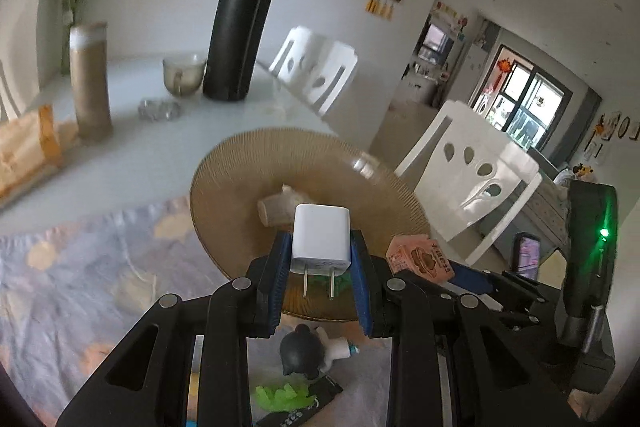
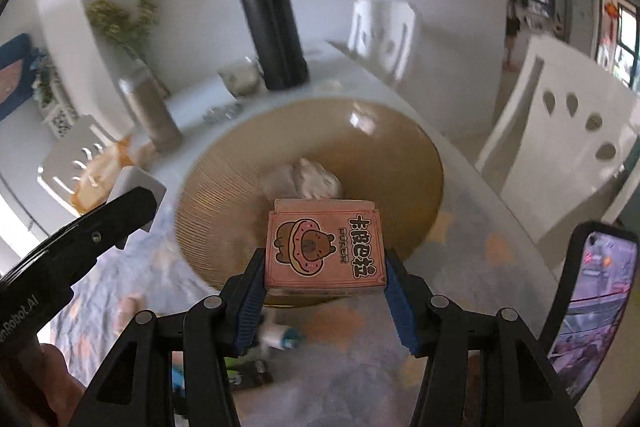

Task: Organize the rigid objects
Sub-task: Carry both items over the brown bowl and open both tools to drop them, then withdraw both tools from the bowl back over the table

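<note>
My left gripper (image 1: 320,259) is shut on a white plug charger (image 1: 320,237), prongs pointing back toward the camera, held above the near rim of a ribbed amber glass plate (image 1: 224,171). My right gripper (image 2: 325,277) is shut on a pink card box (image 2: 325,243) printed with a cartoon animal in a donut, also over the near rim of the plate (image 2: 216,179). The box (image 1: 420,255) shows at the right in the left wrist view. A pale lumpy object (image 2: 316,179) lies in the plate's middle.
A tall black bottle (image 1: 240,27), a beige tumbler (image 1: 90,83), a glass cup (image 1: 184,77) and a bag (image 1: 28,155) stand at the table's back. A black-headed figurine (image 1: 300,351), a green toy (image 1: 280,397) and a dark packet (image 1: 304,407) lie on the patterned cloth below. White chairs (image 2: 560,147) line the right side.
</note>
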A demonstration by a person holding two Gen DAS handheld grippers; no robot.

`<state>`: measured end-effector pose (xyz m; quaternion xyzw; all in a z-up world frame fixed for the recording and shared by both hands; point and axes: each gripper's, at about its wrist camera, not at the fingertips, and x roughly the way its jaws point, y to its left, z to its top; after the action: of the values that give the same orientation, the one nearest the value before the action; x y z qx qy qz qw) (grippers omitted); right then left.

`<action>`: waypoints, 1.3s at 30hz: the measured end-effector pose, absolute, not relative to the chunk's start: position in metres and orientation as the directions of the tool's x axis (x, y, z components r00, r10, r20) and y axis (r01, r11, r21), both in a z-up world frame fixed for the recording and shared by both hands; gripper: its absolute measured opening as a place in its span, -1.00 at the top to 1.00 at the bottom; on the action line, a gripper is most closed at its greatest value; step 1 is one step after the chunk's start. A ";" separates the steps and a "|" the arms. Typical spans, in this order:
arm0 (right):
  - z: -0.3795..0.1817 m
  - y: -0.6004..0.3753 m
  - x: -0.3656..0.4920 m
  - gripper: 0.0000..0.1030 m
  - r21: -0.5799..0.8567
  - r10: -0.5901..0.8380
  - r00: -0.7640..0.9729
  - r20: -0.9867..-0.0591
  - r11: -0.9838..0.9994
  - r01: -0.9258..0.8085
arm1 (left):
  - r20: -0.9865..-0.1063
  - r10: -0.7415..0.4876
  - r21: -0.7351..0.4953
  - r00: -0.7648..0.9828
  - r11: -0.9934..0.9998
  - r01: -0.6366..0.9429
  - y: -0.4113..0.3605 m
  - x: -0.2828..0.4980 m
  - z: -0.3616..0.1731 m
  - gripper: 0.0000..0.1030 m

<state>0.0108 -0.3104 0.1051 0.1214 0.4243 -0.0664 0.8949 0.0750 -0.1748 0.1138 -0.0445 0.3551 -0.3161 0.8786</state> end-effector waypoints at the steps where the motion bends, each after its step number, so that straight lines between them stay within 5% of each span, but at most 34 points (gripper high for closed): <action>1: 0.102 -0.310 0.013 -0.06 0.167 -0.001 0.621 -0.784 0.963 0.212 | -0.604 -0.589 -0.310 0.537 0.795 0.522 -0.177 0.078 0.110 0.47; 2: 0.100 -0.311 0.015 -0.06 0.178 0.013 0.614 -0.789 0.962 0.208 | -0.612 -0.592 -0.319 0.525 0.792 0.521 -0.178 0.080 0.108 0.36; 4: 0.100 -0.316 0.014 -0.10 0.204 0.027 0.617 -0.786 0.955 0.218 | -0.624 -0.591 -0.342 0.511 0.795 0.501 -0.173 0.079 0.107 -0.16; 6: 0.108 -0.321 0.005 -0.32 0.222 0.026 0.651 -0.759 0.949 0.222 | -0.596 -0.598 -0.368 0.536 0.797 0.479 -0.156 0.070 0.113 -0.25; 9: 0.124 -0.319 -0.015 -0.34 0.231 0.018 0.697 -0.717 0.949 0.213 | -0.570 -0.588 -0.376 0.574 0.808 0.454 -0.125 0.049 0.126 -0.25; 13: 0.138 -0.292 -0.047 -0.36 0.230 0.074 0.728 -0.681 0.966 0.117 | -0.544 -0.551 -0.375 0.633 0.834 0.404 -0.086 0.012 0.137 -0.59; 16: 0.130 -0.254 -0.067 -0.70 0.228 0.165 0.715 -0.679 0.974 -0.008 | -0.543 -0.436 -0.285 0.718 0.900 0.331 -0.058 -0.036 0.133 -0.61; 26: 0.057 -0.178 -0.088 -0.72 0.121 0.213 0.666 -0.715 0.976 -0.183 | -0.622 -0.151 -0.143 0.769 0.987 0.078 -0.005 -0.074 0.049 -0.73; 39: 0.039 -0.199 -0.076 -0.72 0.276 0.315 0.602 -0.733 0.948 -0.159 | -0.689 -0.173 -0.238 0.704 0.971 0.006 0.015 -0.058 0.027 -0.73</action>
<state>-0.0761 -0.1988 0.0390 0.0915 0.4255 0.1330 0.8904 -0.0578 0.0147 0.0271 -0.1096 0.3818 -0.0490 0.9164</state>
